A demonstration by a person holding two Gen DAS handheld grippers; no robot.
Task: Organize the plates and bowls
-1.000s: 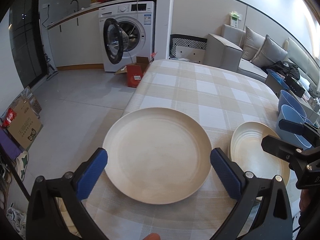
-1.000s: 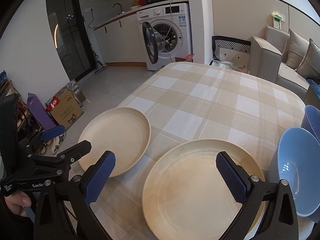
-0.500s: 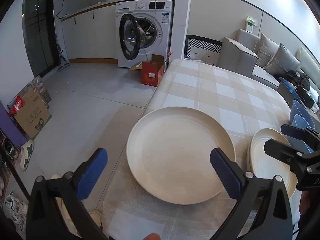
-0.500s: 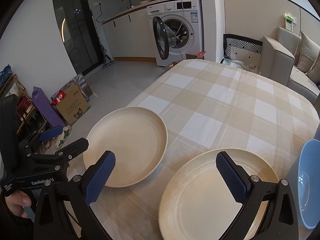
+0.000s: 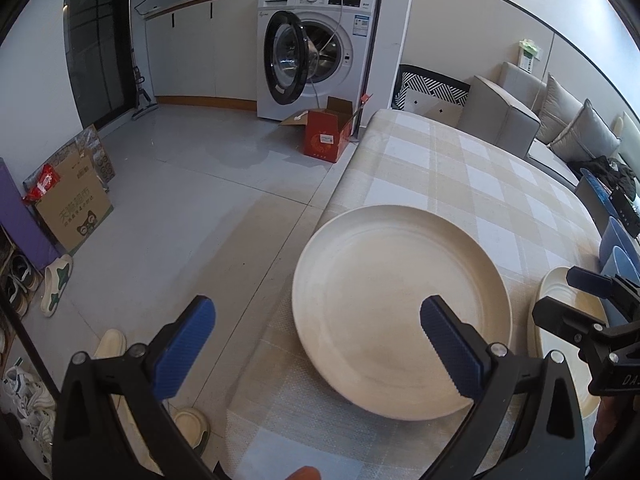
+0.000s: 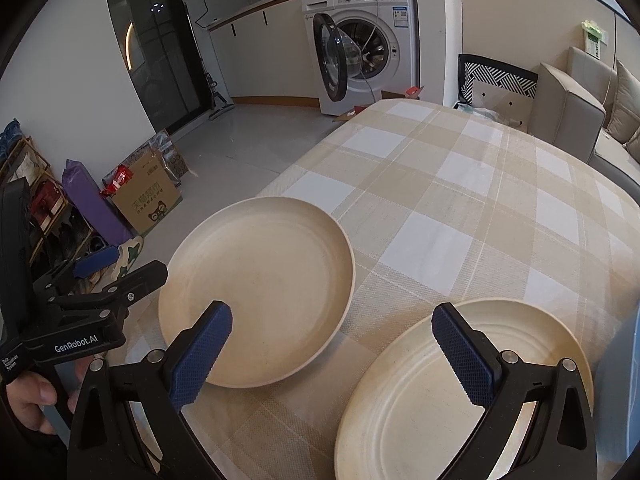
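Note:
A large cream plate (image 5: 400, 304) lies near the left edge of the checked table (image 5: 460, 168); it also shows in the right wrist view (image 6: 260, 288). A second cream plate (image 6: 452, 396) lies to its right, partly seen in the left wrist view (image 5: 560, 320). Blue bowls (image 5: 618, 248) stand at the far right. My left gripper (image 5: 316, 344) is open and empty, its right finger over the large plate's near rim, its left finger off the table edge. My right gripper (image 6: 332, 356) is open and empty, between the two plates.
The table's left edge drops to a tiled floor (image 5: 180, 200) with slippers (image 5: 56, 284), a cardboard box (image 5: 72, 200) and a red box (image 5: 326, 136). A washing machine (image 5: 316, 48) with its door open stands behind. A sofa (image 5: 560, 132) is at the right.
Both grippers have shifted left. The large plate now sits right of centre in the left view, and the blue bowl has left the right view. Both stay open.

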